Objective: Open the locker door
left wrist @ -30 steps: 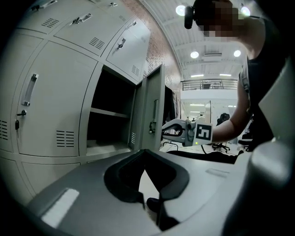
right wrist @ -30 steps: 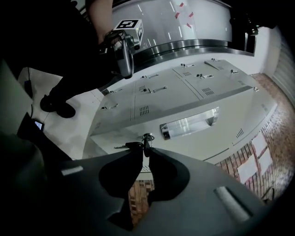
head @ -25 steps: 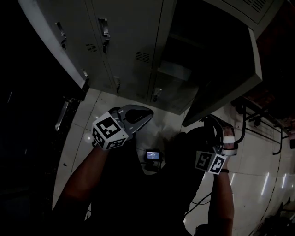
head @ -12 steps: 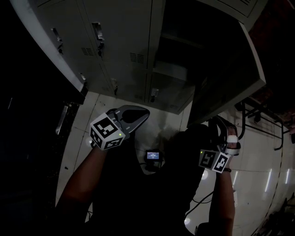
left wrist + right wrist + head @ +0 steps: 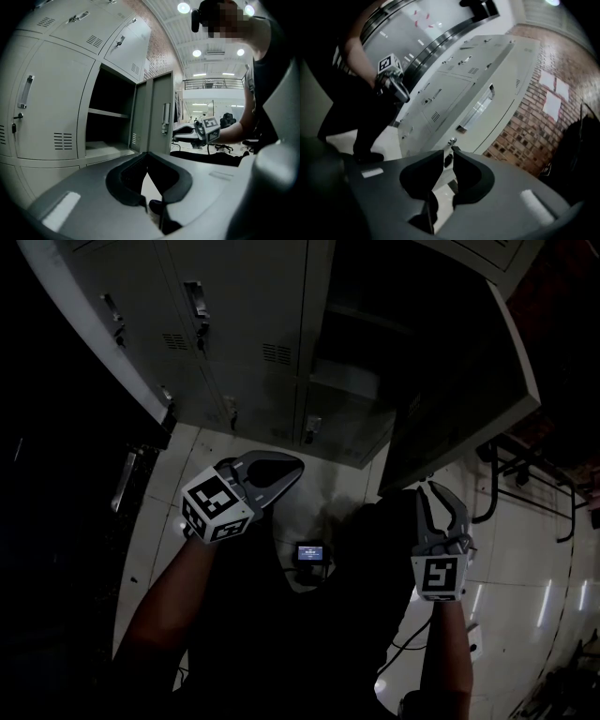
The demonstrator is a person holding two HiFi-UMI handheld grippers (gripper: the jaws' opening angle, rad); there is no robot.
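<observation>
The grey locker door (image 5: 469,381) stands swung out to the right, and its dark compartment (image 5: 361,343) with a shelf is exposed. In the left gripper view the same compartment (image 5: 110,122) and door (image 5: 157,115) with its handle (image 5: 165,118) show. My right gripper (image 5: 441,498) hangs just below the door's lower edge, apart from it. Its jaws are opening, with nothing between them (image 5: 449,151); the door's outer handle (image 5: 476,110) lies beyond. My left gripper (image 5: 281,470) is shut and empty (image 5: 147,154), held in front of the closed lockers.
Closed grey lockers (image 5: 225,324) with handles fill the wall to the left of the open one. A dark cabinet (image 5: 131,474) stands at the far left. A metal rail frame (image 5: 525,474) stands to the right over glossy white floor tiles (image 5: 525,587). A brick wall (image 5: 534,126) lies behind the door.
The right gripper has come off the door's lower corner and turned so its marker cube faces the head camera, jaws parting. The door swung slightly wider. The left gripper barely moved.
</observation>
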